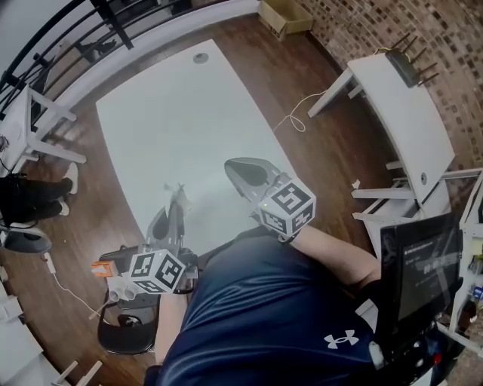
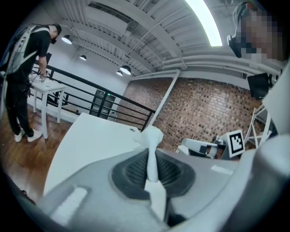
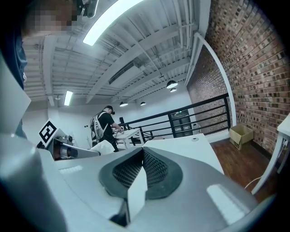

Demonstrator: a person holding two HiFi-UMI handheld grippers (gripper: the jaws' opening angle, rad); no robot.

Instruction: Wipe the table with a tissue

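A large white table point(image 1: 189, 121) lies in front of me, bare apart from a small round grommet point(image 1: 200, 57) at its far end. My left gripper point(image 1: 170, 219) hovers over the near left edge and is shut on a white tissue point(image 1: 179, 197). In the left gripper view the tissue point(image 2: 152, 136) sticks out as a crumpled wad past the closed jaws of the left gripper point(image 2: 150, 156). My right gripper point(image 1: 245, 175) hangs over the near right edge. In its own view the right gripper point(image 3: 142, 165) is shut, with nothing held between the pads.
A second white table point(image 1: 400, 105) stands to the right, with a white cable point(image 1: 296, 117) on the wooden floor between. A cardboard box point(image 1: 285, 15) sits by the brick wall. A person point(image 2: 22, 68) stands at a small table beyond the railing. A dark monitor point(image 1: 419, 271) is near right.
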